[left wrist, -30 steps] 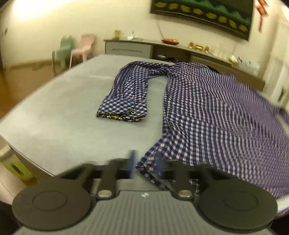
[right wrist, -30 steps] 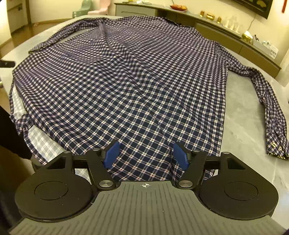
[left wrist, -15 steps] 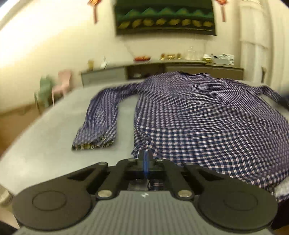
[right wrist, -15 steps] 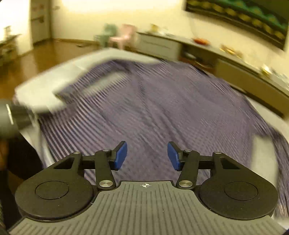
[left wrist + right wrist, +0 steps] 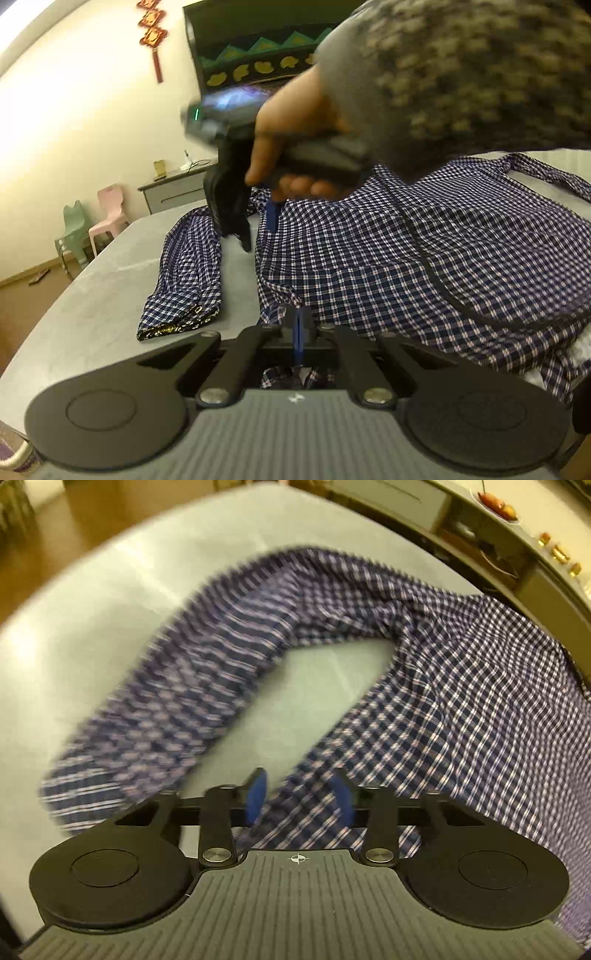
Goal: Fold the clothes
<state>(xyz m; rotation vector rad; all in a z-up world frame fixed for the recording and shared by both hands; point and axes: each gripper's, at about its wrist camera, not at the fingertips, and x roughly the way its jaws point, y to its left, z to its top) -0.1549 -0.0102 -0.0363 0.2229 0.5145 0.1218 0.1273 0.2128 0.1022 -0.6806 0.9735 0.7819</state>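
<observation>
A navy and white checked shirt (image 5: 424,266) lies spread on a grey table (image 5: 99,306), its left sleeve (image 5: 188,280) bent back toward me. My left gripper (image 5: 298,328) is shut on the shirt's near hem corner. In the left wrist view my right gripper (image 5: 258,225) hangs above the shirt's left side near the armpit, held by a hand. In the right wrist view the right gripper (image 5: 299,797) is open, its blue pads (image 5: 256,794) astride the shirt's side edge (image 5: 461,709), with the sleeve (image 5: 192,701) to the left.
A grey sideboard (image 5: 173,192) with small items stands along the far wall. Two small chairs, green (image 5: 74,229) and pink (image 5: 110,218), stand at the back left. The table edge (image 5: 22,354) runs close on the left.
My right gripper has swung across from the hem to the shirt's left side near the sleeve and now crosses the left wrist view. My left gripper stays shut on the hem corner.
</observation>
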